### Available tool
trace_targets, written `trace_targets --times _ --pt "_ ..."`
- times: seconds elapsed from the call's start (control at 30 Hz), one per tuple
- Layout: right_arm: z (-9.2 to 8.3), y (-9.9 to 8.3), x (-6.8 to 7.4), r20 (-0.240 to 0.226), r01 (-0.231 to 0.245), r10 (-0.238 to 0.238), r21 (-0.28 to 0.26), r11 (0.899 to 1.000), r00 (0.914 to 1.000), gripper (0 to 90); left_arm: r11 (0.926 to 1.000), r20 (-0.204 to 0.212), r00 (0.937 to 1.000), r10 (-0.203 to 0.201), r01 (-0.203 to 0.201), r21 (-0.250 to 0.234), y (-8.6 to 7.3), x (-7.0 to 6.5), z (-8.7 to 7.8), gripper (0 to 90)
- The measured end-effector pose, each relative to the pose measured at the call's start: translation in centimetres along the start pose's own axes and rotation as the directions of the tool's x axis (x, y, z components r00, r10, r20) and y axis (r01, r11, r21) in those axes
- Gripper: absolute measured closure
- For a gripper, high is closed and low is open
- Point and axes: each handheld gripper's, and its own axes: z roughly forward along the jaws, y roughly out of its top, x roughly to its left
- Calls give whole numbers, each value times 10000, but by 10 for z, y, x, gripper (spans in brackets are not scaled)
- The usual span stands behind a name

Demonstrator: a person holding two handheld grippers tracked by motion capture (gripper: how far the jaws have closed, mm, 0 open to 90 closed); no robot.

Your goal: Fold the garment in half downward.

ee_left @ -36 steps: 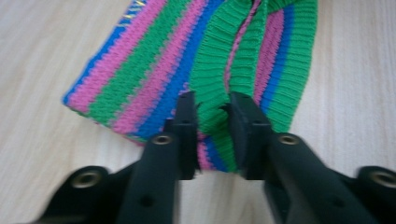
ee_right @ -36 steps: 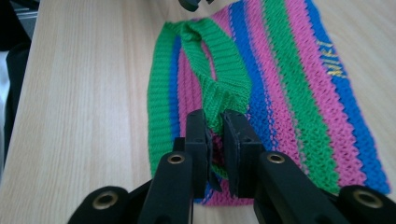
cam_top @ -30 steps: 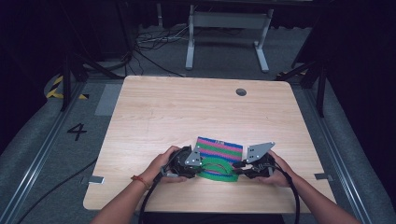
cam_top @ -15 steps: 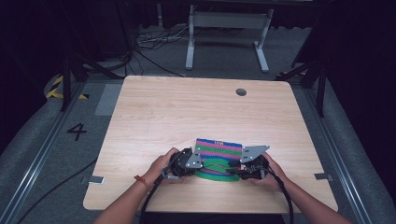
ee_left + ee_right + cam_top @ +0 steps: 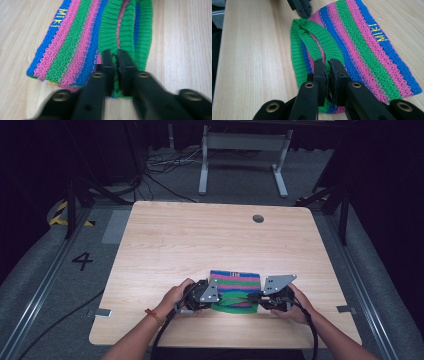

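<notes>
Knitwear (image 5: 235,285), striped pink, green and blue, lies flat on the counter (image 5: 200,245) near my edge, its long axis running left to right between my two hands. I have the left tool (image 5: 114,53) clamped on the green ribbed band (image 5: 112,32) at the garment's left end, and the right tool (image 5: 326,62) pinched on the same band at the right end; both have just been closing onto the fabric. Each tool sits at its own end, so neither hand is nearer. Next, I judge, comes a lift or fold away from me, both ends moving together.
</notes>
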Motion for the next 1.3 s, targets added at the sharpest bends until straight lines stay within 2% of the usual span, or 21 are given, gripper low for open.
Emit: trace_targets --times 0.03,0.1,0.13,0.23,0.37,0.5,0.53,0.57,0.63,0.83,1.03,1.13,1.2,1.3 --pt "0 -1 1 -72 58 -58 62 10000 10000 844 10000 159 9999 23 -24 60 -1 -1 2 809" --pt "2 -3 4 -236 134 -128 241 9996 9996 843 9993 307 9995 16 -27 360 -2 -3 8 716" --pt "4 -5 5 -342 137 -126 324 9994 9993 841 9995 390 9992 35 -47 304 -2 -4 10 693" --pt "8 -9 10 -441 395 -365 696 9968 9984 824 9995 394 9992 23 -35 302 -3 -3 9 741" --pt "11 -13 11 -534 319 -275 833 9960 9982 804 9988 522 9986 -75 50 482 -6 -3 9 734" --pt "12 -15 10 -349 412 -381 913 9950 9987 810 9985 265 9996 -36 21 554 -6 -5 10 726" --pt "13 -15 8 -14 497 -498 892 9948 9988 811 9984 189 9998 -43 32 560 -5 -5 11 728" --pt "13 -15 8 -14 497 -498 892 9948 9988 811 9985 125 9999 -99 92 538 -5 -5 12 728" --pt "13 -16 3 384 539 -576 915 9943 9976 812 9991 56 10000 -44 42 415 -6 -4 14 731" --pt "16 -19 -15 469 93 -120 579 9983 9988 813 9995 -125 9994 -309 310 116 -9 4 17 738" --pt "16 -19 -17 415 -112 91 497 9987 9991 810 9993 -280 9990 -344 347 119 -8 5 18 742" --pt "14 -18 -17 338 -254 239 446 9987 9991 767 9990 -327 9988 -360 369 252 -6 3 17 720" --pt "12 -16 -13 316 -7 -10 534 9986 9995 721 9992 -381 9990 -215 228 335 -5 2 15 704" --pt "9 -12 -10 359 247 -267 562 9981 9990 682 9989 -413 9985 -357 368 283 -6 4 13 685"
